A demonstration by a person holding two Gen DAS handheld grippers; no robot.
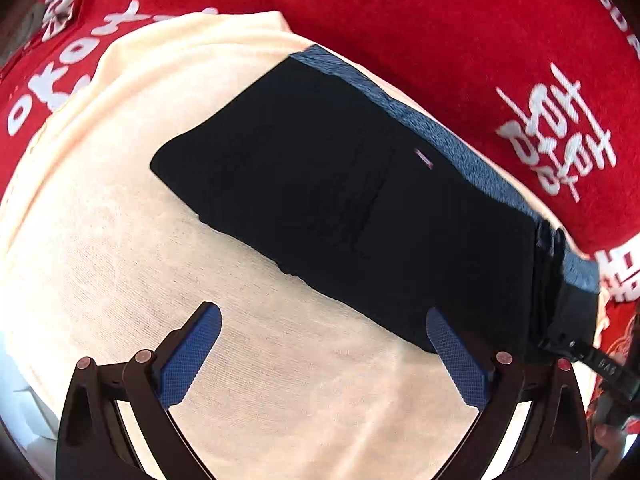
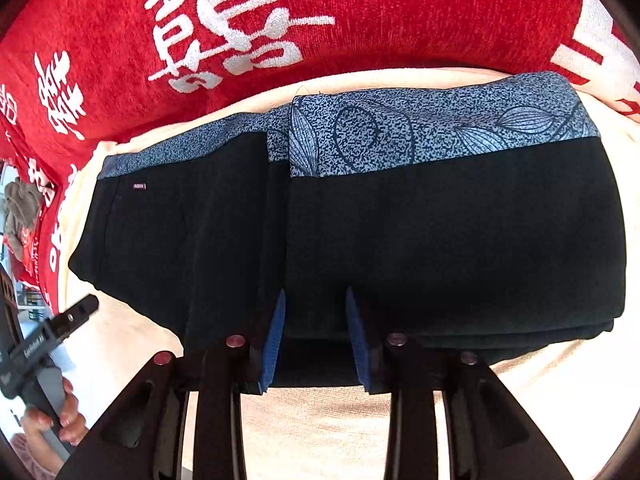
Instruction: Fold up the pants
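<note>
- The red woven blanket with white lettering (image 2: pixel 360 12) covers the surface; a cream towel-like cloth (image 1: pixel 280 380) lies on top.
- The black pants with a blue patterned waistband (image 2: pixel 440 240) lie folded on that cream cloth, layers stacked at the near edge.
- The left hand-held gripper (image 1: pixel 324 344) hovers wide open and empty beside the fold; keep it clear.
- The right hand-held gripper (image 2: pixel 316 332) stands partly open over the near edge, pads not pressing; I'd lift straight off, so the stack stays square.
</note>
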